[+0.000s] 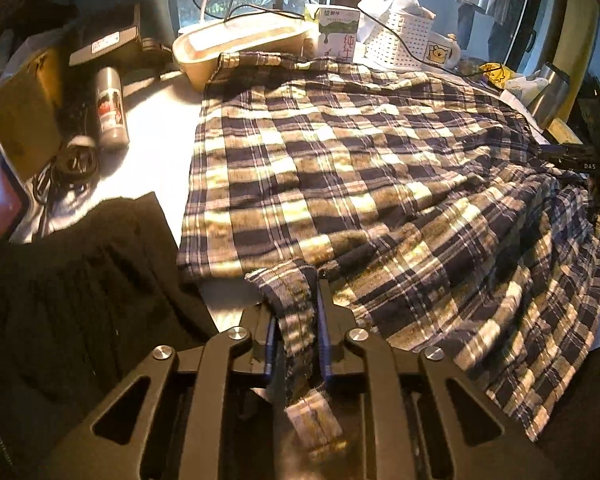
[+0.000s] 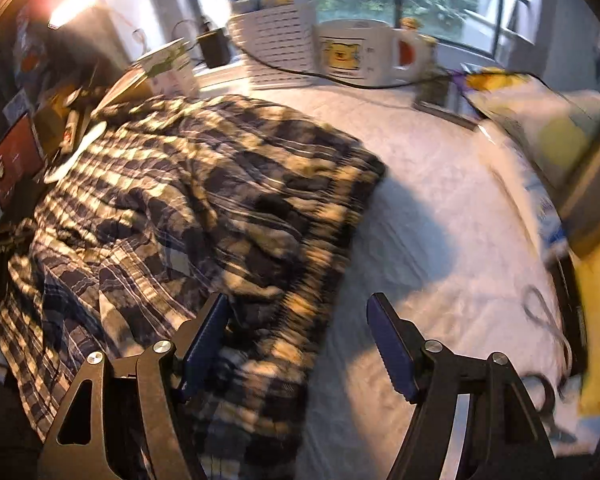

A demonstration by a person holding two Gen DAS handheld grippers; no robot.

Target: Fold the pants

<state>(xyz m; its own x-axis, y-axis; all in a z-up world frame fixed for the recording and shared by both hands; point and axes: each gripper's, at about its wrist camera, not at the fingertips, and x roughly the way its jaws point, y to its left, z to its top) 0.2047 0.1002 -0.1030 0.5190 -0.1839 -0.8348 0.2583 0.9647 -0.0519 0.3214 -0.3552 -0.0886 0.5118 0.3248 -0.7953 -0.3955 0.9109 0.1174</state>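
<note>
Where the left wrist camera looked forward, the left gripper (image 1: 300, 320) had its jaws closed on a narrow strip of the plaid pants (image 1: 360, 168), a hem or cuff end that ran back between the blue pads toward the camera. Beyond that pinch, the pants lay spread over most of the white table (image 1: 156, 136), their far edge reaching the clutter along the window side: a flat beige box (image 1: 244, 44), a milk carton (image 1: 338, 30), a white perforated basket (image 1: 404, 42) and a mug (image 1: 442, 52). Their left edge ran straight, leaving a bare strip of table between it and a spray can (image 1: 110, 108) lying near the table's left edge. A black garment (image 1: 80, 280) covered the near left corner. On the right, the fabric bunched in folds and hung over the table's near edge.

Though the right wrist view was blurred, the right gripper (image 2: 300, 344) showed its jaws wide apart and holding nothing, the left finger over the rumpled pants (image 2: 204, 200), the right over bare table (image 2: 440, 208). The pants filled the left half of the table, their right edge ending in a thick fold. To its right lay a broad open stretch of table, bounded at the far edge by the basket (image 2: 276, 48) and mug (image 2: 360, 52), and by scissors (image 2: 548, 328) near the right edge.
</note>
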